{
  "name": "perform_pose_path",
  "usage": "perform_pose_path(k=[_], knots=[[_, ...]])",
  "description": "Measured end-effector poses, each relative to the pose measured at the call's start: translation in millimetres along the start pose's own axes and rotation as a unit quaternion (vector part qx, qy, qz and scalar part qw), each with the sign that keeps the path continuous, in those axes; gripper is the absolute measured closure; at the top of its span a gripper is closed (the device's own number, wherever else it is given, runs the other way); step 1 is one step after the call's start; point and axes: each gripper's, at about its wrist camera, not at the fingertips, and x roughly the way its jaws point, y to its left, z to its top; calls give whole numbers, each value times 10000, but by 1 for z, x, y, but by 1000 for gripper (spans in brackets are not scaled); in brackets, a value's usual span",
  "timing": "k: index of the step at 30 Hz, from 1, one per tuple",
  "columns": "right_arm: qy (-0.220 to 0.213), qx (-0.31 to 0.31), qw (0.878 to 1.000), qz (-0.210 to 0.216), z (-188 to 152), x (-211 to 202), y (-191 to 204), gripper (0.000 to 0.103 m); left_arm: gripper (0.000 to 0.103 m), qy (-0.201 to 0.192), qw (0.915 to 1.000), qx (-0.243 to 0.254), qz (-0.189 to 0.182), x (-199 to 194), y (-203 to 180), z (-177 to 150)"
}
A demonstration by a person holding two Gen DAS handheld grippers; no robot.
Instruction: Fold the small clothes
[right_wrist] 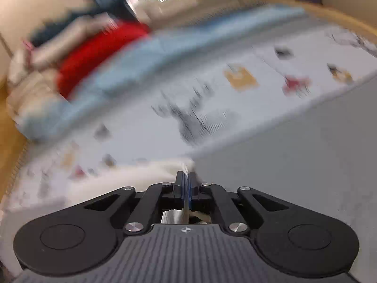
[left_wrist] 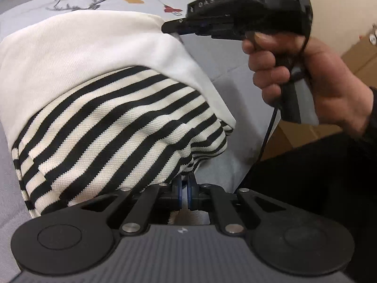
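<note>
Fingers of the left gripper (left_wrist: 185, 184), black with blue pads, are pressed together on a gathered corner of the black-and-cream striped knit garment (left_wrist: 113, 136), pinching its ribbed fabric just in front of the wrist camera. That garment lies spread over the grey bed cover (left_wrist: 235, 70), its coarse weave and slanting bands sharp in the left view, with a smooth white cotton layer (left_wrist: 77, 47) folded across its far half. At the far right corner of that white layer, the right gripper (left_wrist: 173, 28) nips the cloth between closed black tips, held pistol-style by the person's bare right hand (left_wrist: 306, 77), a thin black cable (left_wrist: 268, 129) trailing from the handle. Beyond the clothes, a pale printed sheet (left_wrist: 132, 2) shows a sketched deer head with antlers, a mustard tag shape and a small red motif.

From the right wrist camera, heavily blurred by motion, the right gripper's fingers (right_wrist: 182, 184) stand shut on a sliver of white fabric (right_wrist: 150, 172), which bunches just to their left on the bed. Farther back lie a long light-blue roll of bedding (right_wrist: 141, 68), a bright red cloth (right_wrist: 94, 54) and beige cushions (right_wrist: 35, 87), all soft-edged, with a wooden bed frame (right_wrist: 341, 16) curving along the upper right
</note>
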Motion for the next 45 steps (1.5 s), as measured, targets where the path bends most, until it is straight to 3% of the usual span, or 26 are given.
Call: perform_pose_path(k=[1,3,5,6,8,9,11,12,14,16,17,19,22,25,29,32,34,35,37,39,40,42,44,45], knots=[[62,85,9999,-51,0,2,-2,100,95,-17,10000,-13,-10,0,-1,3],[-215,16,9997,64,3,-13,1,96,93,-31,9999,-88,-84,-3,2,2],[-547,-219,9971,472,5,-35,8,94,89,-49,9997,-43,-246,-12,2,3],[-590,-401,9943,794,4,-44,10,85,89,-144,9993,20,-347,-21,2,4],[-293,-837,9831,1601,-2,-57,17,70,89,-463,9978,74,-469,-47,9,3],[-78,-1083,9752,1929,-8,-59,20,69,89,-649,9966,14,-517,-60,16,1],[390,-1734,9609,2125,-24,-55,27,69,89,-929,9944,-178,-479,-81,32,-2],[652,-2007,9566,2011,-32,-49,29,70,89,-1038,9934,-275,-391,-89,39,-2],[1285,-2648,9477,1230,-53,-23,26,72,89,-1094,9929,-446,-147,-97,54,-4],[1836,-3081,9328,362,-70,4,14,77,89,-724,9963,-434,188,-87,61,-5],[1869,-3024,9340,343,-70,8,9,77,89,-444,9979,-311,362,-72,60,-8],[1820,-2550,9491,323,-56,12,1,78,89,-198,9972,161,699,-52,48,-11],[1750,-2462,9532,82,-49,16,-1,78,89,-220,9966,348,719,-34,41,-11],[1525,-2315,9607,-123,-36,11,-2,78,89,-318,9868,1178,1063,-25,17,-23],[545,-1473,9864,486,-13,-30,-14,75,89,-450,9659,1982,1606,-11,-6,-34],[71,-894,9905,1042,-2,-39,-18,65,89,-494,9579,2172,1813,-3,-9,-34],[154,-820,9892,1202,-3,-27,-13,64,88,-482,9619,2042,1751,-2,-9,-30],[270,-886,9895,1114,-4,-19,-9,64,87,-463,9690,1810,1617,-7,-2,-25],[605,-1147,9898,595,-10,6,-3,64,82,-547,9819,1248,1317,-19,7,-13],[991,-1370,9856,-74,-22,29,1,60,68,-965,9888,533,1006,-47,27,-5],[1122,-1385,9835,-309,-25,39,0,54,58,-1265,9875,140,926,-61,40,-2],[1102,-1190,9863,-294,-23,44,1,52,48,-1653,9808,-554,873,-77,63,1],[978,-1013,9899,-152,-17,39,0,51,31,-1821,9702,-1253,990,-81,86,4],[905,-938,9914,-75,-14,36,-1,49,28,-1817,9652,-1553,1058,-79,96,6]])
